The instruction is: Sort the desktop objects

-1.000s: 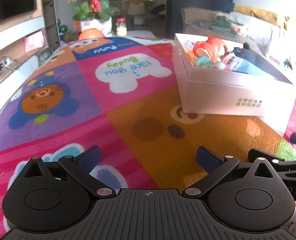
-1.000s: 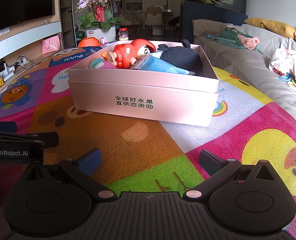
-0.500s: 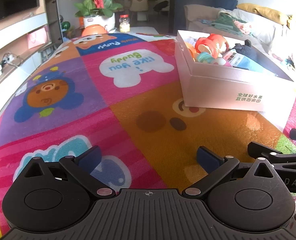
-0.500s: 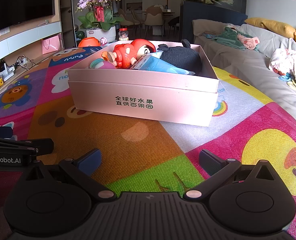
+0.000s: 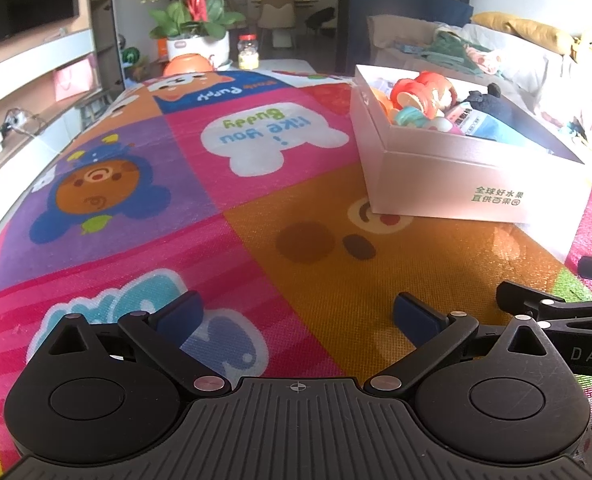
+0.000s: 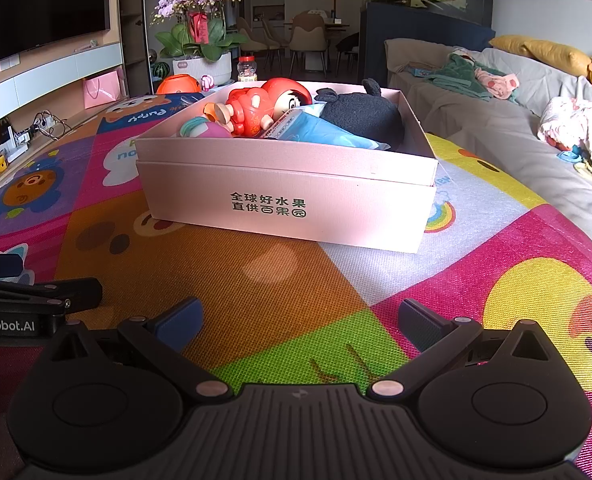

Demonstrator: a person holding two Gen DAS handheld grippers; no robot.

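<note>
Pink cardboard makes up the fruit box (image 6: 287,184), which stands on the cartoon-printed play mat (image 6: 279,280) and holds everything the sorting concerns. Inside it a red doll figure (image 6: 263,110) lies toward the far left corner, with a small teal-and-pink toy (image 6: 203,128) just beside it against the left wall. A blue plastic packet (image 6: 320,130) lies along the middle, and a black plush toy (image 6: 360,114) fills the far right corner. In both views the mat around the box is bare of loose items: nothing lies between the box's near wall and the grippers, and the purple, pink and orange panels to the left show only their prints.

The left gripper (image 5: 296,316) hovers low over the mat near its front edge, jaws spread wide with nothing between them. The right gripper (image 6: 300,322) sits just beside it, facing the printed near wall of the box, likewise spread and empty. Each one's side shows at the rim of the other's view.

Judging from this, the gathering step looks finished, or nearly so, with both tools parked clear of the box. The next move would call for a look over the mat's edges and far corners for anything left out. If something turns up, approach it with the jaws wide, then lift it high enough to clear the box rim. Otherwise, the grippers can simply pull away.
</note>
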